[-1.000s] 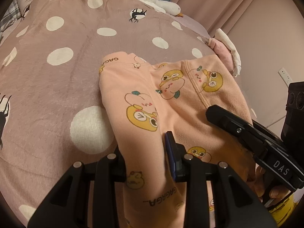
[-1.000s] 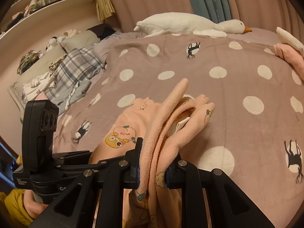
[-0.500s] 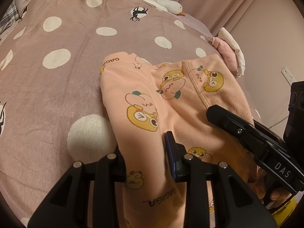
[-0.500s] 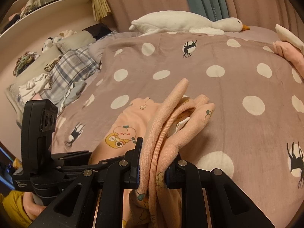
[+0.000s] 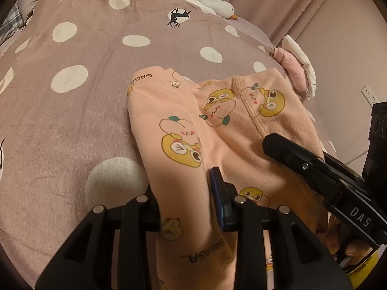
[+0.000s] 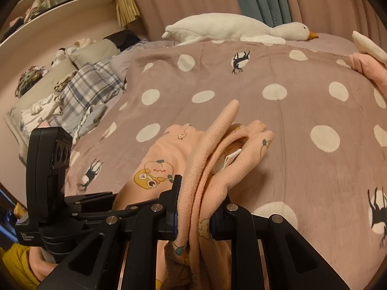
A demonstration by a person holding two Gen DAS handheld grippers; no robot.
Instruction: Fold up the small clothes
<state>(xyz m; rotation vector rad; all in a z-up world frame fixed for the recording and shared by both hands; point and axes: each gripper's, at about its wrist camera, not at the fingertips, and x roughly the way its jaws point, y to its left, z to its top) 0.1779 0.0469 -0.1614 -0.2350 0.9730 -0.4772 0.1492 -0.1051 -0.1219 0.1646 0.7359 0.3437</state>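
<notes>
Fold in progress: peach printed garment (image 5: 217, 130), already doubled lengthwise, lies on the dotted blanket (image 5: 72, 111) with its near end lifted, left gripper (image 5: 186, 200) and right gripper (image 6: 196, 207) each clamped on it; crosswise fold and release remain.

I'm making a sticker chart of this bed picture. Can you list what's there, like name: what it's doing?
garment: peach pyjama piece with cartoon prints, partly folded on the bed
left gripper: clamped on one flat edge of it
right gripper: clamped on a bunched, layered edge
bed cover: mauve polka-dot blanket
toy: white plush goose lying at the far side
other clothes: pink bundle at the bed's right edge
</notes>
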